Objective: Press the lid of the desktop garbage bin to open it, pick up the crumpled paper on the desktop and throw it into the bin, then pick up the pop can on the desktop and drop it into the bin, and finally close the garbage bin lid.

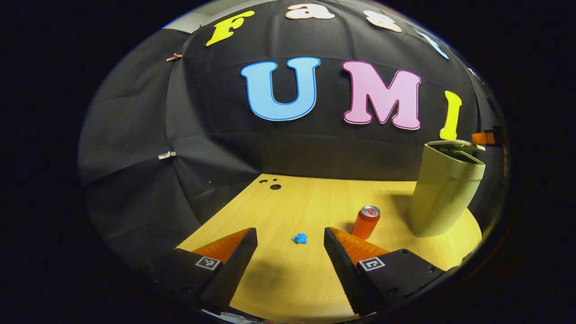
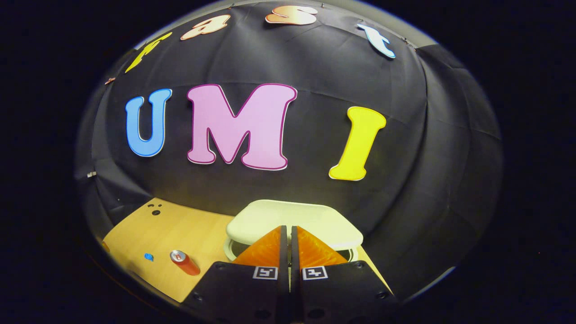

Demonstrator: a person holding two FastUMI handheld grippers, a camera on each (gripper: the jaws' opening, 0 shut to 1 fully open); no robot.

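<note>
Left gripper (image 1: pixel 290 245) spread wide above the desktop (image 1: pixel 288 202); crumpled paper (image 1: pixel 299 238) dead ahead between its fingers, pop can (image 1: pixel 366 221) upright just right of the paper, bin (image 1: pixel 443 193) beyond. Right gripper (image 2: pixel 288 234) pressed together at the lid (image 2: pixel 292 222), which looks partly raised.

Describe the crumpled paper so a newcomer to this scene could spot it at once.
Start at the wooden table and find the tall green bin standing on it. Beside the bin stands an orange pop can, and a little further from the bin lies the crumpled paper. It is the smallest item there, a bright blue wad lying low on the bare wood.
</note>
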